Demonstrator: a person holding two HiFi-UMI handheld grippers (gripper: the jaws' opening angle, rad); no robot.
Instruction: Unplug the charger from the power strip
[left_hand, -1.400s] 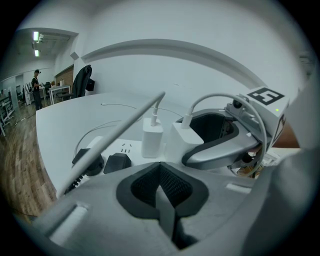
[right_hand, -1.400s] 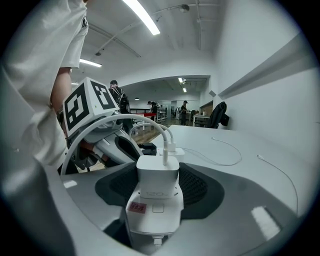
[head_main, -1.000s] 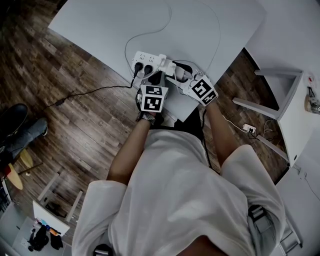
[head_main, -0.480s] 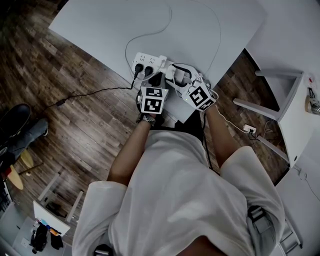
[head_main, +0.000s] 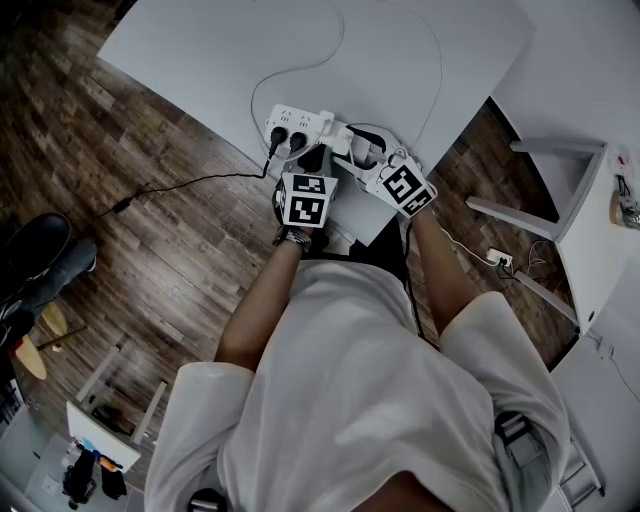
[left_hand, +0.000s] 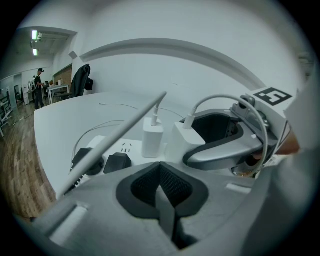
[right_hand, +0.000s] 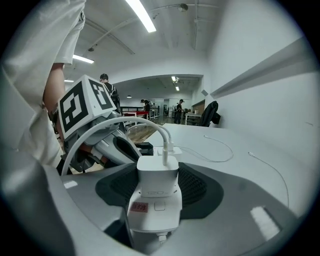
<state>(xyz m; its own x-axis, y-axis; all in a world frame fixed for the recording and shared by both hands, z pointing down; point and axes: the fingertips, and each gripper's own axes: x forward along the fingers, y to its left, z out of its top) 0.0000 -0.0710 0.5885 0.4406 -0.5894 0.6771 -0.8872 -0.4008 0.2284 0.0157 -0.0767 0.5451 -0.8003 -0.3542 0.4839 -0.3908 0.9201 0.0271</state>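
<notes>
Now R tongs (head_main: 354, 149) clamped on charger (right_hand: 156, 176), plugged in pwr strip (head_main: 294, 122); L tongs (left_hand: 162, 196) together, just beside.

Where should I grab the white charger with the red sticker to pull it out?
Clamp the charger by its two flat sides, mid-body, clear of the cable. Come from the person's right, as the right gripper has it: the boxy body offers parallel faces. Probably pull straight off the power strip.

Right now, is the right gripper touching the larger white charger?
Touching. The right gripper view shows the right gripper closed on the charger, pressing both its sides.
</notes>
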